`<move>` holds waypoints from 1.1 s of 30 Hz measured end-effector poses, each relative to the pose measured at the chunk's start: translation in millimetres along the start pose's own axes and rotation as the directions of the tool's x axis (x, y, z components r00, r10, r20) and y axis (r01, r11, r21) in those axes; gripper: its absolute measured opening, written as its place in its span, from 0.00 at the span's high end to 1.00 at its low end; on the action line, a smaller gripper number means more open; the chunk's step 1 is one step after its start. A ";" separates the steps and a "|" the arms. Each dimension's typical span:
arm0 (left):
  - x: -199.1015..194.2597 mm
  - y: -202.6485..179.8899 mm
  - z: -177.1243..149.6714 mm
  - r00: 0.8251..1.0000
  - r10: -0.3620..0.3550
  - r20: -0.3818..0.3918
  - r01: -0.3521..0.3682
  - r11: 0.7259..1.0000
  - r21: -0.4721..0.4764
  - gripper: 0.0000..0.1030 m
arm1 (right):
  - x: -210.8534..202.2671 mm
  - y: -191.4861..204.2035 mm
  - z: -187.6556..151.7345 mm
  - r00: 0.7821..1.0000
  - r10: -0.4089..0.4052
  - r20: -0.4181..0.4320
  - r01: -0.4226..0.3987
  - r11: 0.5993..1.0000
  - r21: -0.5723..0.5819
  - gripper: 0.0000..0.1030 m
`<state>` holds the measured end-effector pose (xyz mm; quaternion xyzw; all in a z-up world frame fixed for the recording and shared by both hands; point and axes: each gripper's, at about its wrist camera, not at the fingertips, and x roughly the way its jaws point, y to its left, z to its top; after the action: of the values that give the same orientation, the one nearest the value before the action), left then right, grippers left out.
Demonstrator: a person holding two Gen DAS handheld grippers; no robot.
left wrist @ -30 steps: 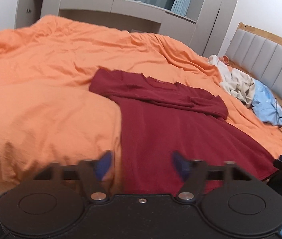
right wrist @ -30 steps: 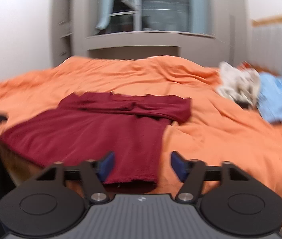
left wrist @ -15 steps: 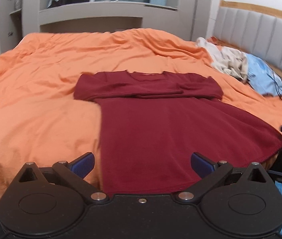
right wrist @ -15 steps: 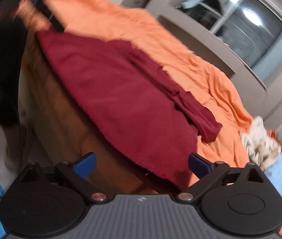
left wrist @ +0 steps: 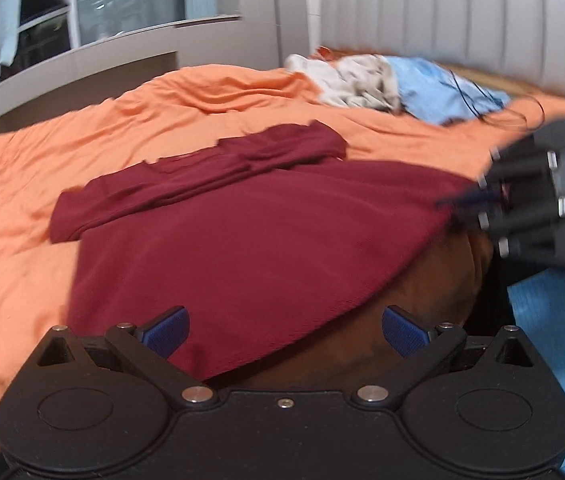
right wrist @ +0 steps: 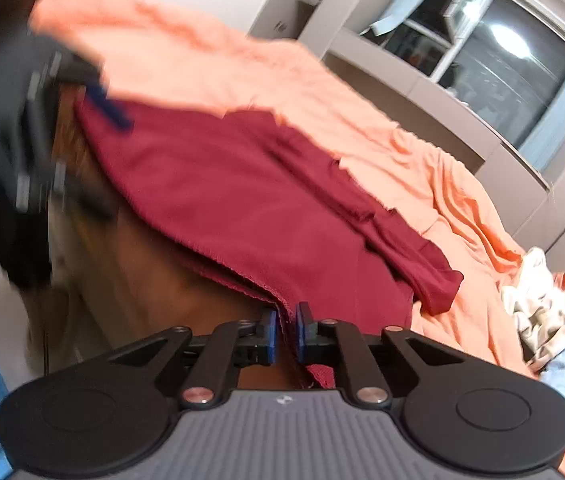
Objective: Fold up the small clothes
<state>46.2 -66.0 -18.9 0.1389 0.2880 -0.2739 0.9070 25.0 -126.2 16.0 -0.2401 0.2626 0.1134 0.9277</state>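
Our right tongs [right wrist: 287, 334] are clenched on the hem corner of the maroon T-shirt [left wrist: 242, 236], which lies flat on the orange duvet [left wrist: 22, 184], hem at the bed's edge. Our left tongs [left wrist: 284, 330] are released, straddling the hem at 6 o'clock, pads clear.

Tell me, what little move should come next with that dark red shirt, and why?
Probably closing the left gripper on the hem. The right gripper is already shut on one bottom corner of the dark red shirt, while the left one is wide open with the other end of the hem lying between its blue pads, ungripped. Both corners need holding before the bottom edge can be folded up.
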 end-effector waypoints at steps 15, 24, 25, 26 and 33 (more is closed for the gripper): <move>11.9 10.4 -0.9 0.960 0.275 0.046 -0.277 0.960 0.044 0.18 | -21.8 -28.4 4.6 0.994 -0.048 0.100 0.034 0.990 0.136 0.93; -18.1 40.9 -18.4 0.932 0.358 0.059 -0.361 0.930 0.071 0.34 | -13.1 2.9 -17.7 0.996 -0.090 0.008 0.089 0.995 0.048 0.93; -18.5 43.2 -19.0 0.934 0.352 0.052 -0.355 0.932 0.067 0.35 | -11.1 6.2 -19.2 0.994 -0.109 -0.003 0.109 0.993 0.032 0.93; -18.8 43.9 -19.3 0.936 0.349 0.047 -0.352 0.934 0.066 0.35 | -10.3 10.1 -20.4 0.992 -0.126 -0.010 0.126 0.992 0.015 0.93; -19.7 45.2 -22.0 0.937 0.345 0.057 -0.349 0.934 0.077 0.43 | -6.8 31.5 -33.0 0.979 -0.189 -0.071 0.182 0.979 -0.095 0.73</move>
<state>49.0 -12.1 -20.3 0.2206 0.2274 -0.1245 0.9403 -5.5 -116.4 -17.1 -0.3085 0.2708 0.0283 0.9114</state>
